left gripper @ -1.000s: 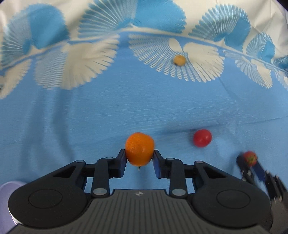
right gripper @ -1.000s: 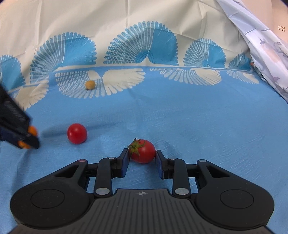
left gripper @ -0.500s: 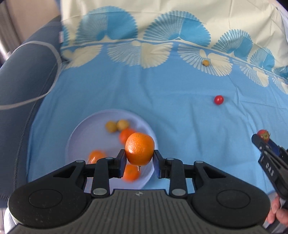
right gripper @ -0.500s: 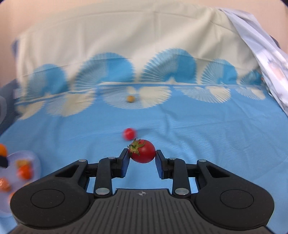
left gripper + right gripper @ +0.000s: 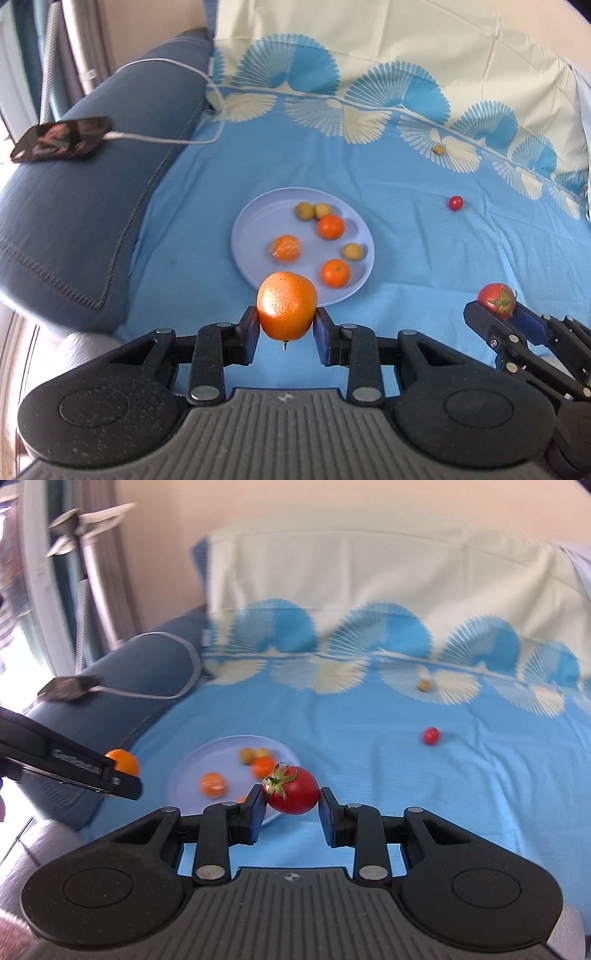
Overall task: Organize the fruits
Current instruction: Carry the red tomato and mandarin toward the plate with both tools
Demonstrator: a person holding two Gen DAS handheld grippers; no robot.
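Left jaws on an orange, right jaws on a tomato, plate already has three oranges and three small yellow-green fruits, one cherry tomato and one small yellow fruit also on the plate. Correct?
One error: the cherry tomato and the lone small yellow fruit lie on the blue cloth, not on the plate; the left wrist view shows it. The rest stands: left gripper holds the orange, right gripper holds the tomato.

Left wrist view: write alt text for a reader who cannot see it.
The left gripper grips an orange above a lavender plate of small fruit on a blue cloth. At right, the right gripper holds a tomato.
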